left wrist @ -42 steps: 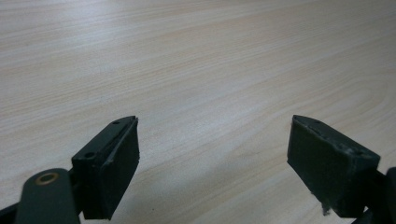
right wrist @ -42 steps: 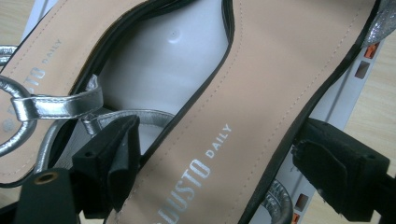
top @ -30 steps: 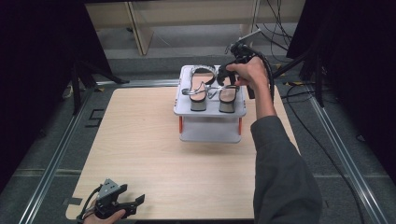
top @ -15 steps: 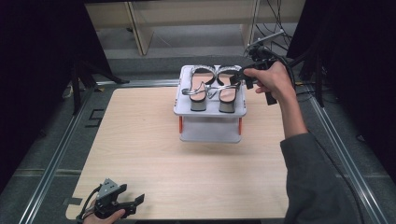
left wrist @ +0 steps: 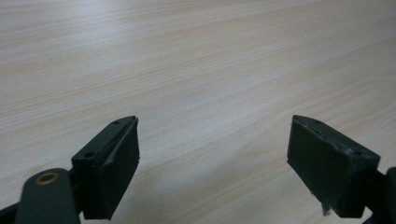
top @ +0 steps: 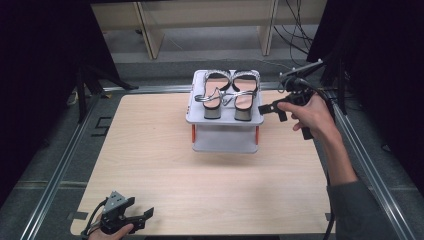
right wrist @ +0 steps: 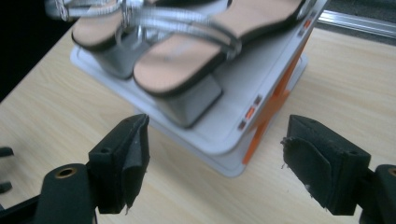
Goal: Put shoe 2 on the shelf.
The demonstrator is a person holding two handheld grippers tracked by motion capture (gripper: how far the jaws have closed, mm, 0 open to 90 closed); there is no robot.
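A pair of silver-strapped sandals (top: 229, 90) sits side by side on the top shelf of a small white rack (top: 225, 119) at the far middle of the table (top: 150, 165), heels toward the near edge and toes pointing far. The right gripper (top: 272, 107) hangs just off the rack's right edge with its jaws wide and empty — the sandals lie to its left, long axes crosswise to its reach. The left gripper (top: 142, 216), also spread wide, rests at the near left corner, well apart — so the right is plainly nearer.
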